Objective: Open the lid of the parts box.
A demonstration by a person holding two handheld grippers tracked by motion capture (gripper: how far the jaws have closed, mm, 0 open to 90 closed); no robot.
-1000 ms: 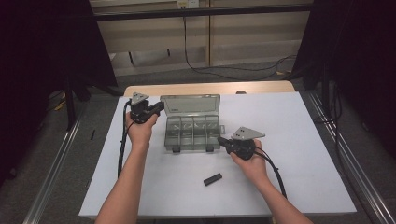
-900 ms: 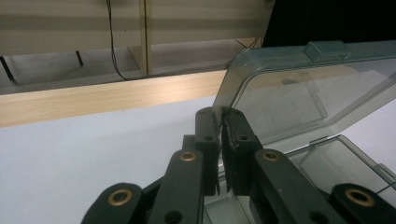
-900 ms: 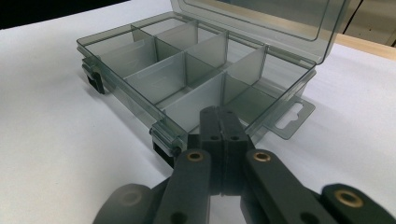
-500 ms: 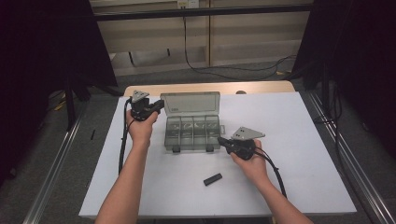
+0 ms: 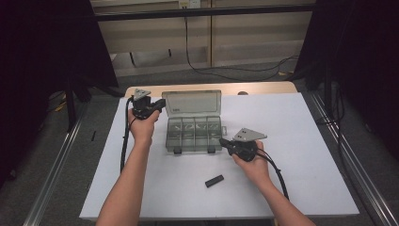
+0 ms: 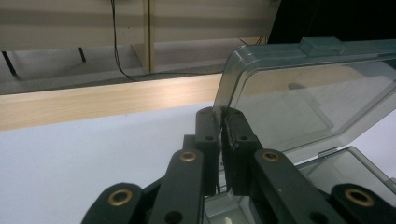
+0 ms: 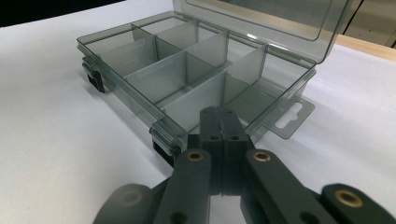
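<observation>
A smoky clear compartment box (image 5: 194, 136) lies in the middle of the white table, its lid (image 5: 193, 102) standing open at the far side. My left gripper (image 5: 160, 104) is at the lid's left edge. In the left gripper view, that gripper (image 6: 219, 114) is shut on the edge of the lid (image 6: 303, 93). My right gripper (image 5: 223, 141) sits at the box's near right corner. Seen from the right gripper view, the gripper (image 7: 219, 112) is shut with nothing between its jaws, its tips against the end wall of the box (image 7: 154, 77). The compartments look empty.
A small black oblong piece (image 5: 214, 180) lies on the white table top (image 5: 301, 141) in front of the box. A wooden strip (image 5: 263, 88) runs along the table's far edge. Metal rails (image 5: 343, 160) flank the table, with dark curtains beyond.
My left gripper has crept slightly toward the far side with the lid's edge in it. The right gripper and the box have stayed put.
</observation>
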